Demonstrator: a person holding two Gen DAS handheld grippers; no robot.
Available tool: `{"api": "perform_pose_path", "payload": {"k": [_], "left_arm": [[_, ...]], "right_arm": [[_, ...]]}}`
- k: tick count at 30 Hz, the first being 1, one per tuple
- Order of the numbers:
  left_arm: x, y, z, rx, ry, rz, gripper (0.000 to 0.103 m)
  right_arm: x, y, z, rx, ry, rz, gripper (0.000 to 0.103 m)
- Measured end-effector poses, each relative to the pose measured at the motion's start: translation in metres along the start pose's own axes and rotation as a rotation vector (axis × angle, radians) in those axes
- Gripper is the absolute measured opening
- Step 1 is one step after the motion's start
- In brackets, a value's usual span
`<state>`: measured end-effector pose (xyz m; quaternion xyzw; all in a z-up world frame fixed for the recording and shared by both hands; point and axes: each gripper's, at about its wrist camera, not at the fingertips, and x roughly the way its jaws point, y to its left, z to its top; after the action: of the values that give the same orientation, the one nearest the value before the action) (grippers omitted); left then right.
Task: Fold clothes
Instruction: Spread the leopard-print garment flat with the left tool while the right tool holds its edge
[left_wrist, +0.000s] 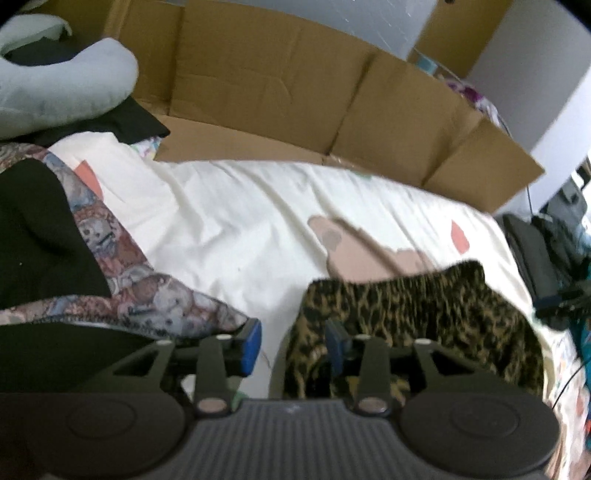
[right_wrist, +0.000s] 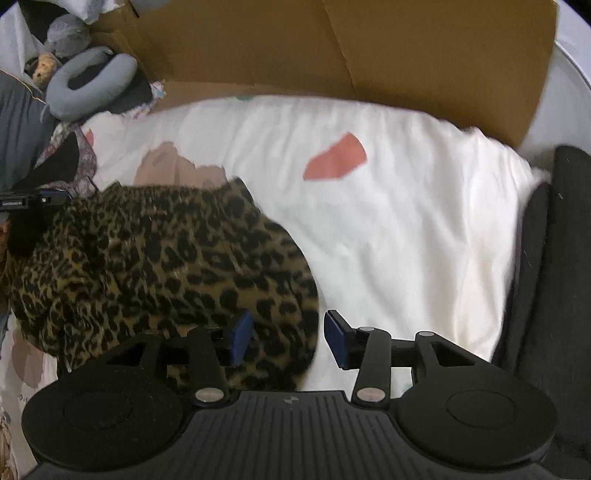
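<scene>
A leopard-print garment (left_wrist: 406, 314) lies bunched on the white bed sheet (left_wrist: 229, 221). In the left wrist view my left gripper (left_wrist: 293, 345) stands open at the garment's left edge. Its right pad is over the print, its left pad over a patterned cloth, and nothing is pinched. In the right wrist view the same garment (right_wrist: 155, 258) fills the lower left. My right gripper (right_wrist: 290, 339) is open at its right edge. Its left pad is over the print and its right pad over bare sheet (right_wrist: 406, 221). Part of the left gripper (right_wrist: 51, 197) shows at the garment's far left corner.
A flattened cardboard box (left_wrist: 277, 92) stands along the back of the bed. A grey neck pillow (left_wrist: 62, 85) and a floral garment with black lining (left_wrist: 48, 240) lie at the left. Dark black objects (right_wrist: 554, 277) border the bed on the right.
</scene>
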<state>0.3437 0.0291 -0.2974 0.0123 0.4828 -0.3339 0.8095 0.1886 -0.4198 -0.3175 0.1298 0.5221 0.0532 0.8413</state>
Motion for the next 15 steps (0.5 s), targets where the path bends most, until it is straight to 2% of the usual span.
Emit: {"api": "perform_pose_path", "payload": {"k": [6,8,15], "left_arm": [[0.033,-0.006,-0.002,0.012,0.039,-0.015,0.055],[0.043,-0.007,-0.004,0.021,0.056,-0.025,0.055],[0.063,-0.007,-0.011,0.04,0.077,-0.066,0.055]], "right_arm": [[0.029,0.018,0.02,-0.071,-0.034,0.013,0.053],[0.037,0.024,0.026,-0.1,-0.046,0.013,0.06],[0.061,0.044,0.044,-0.199,-0.074,0.022,0.061]]}}
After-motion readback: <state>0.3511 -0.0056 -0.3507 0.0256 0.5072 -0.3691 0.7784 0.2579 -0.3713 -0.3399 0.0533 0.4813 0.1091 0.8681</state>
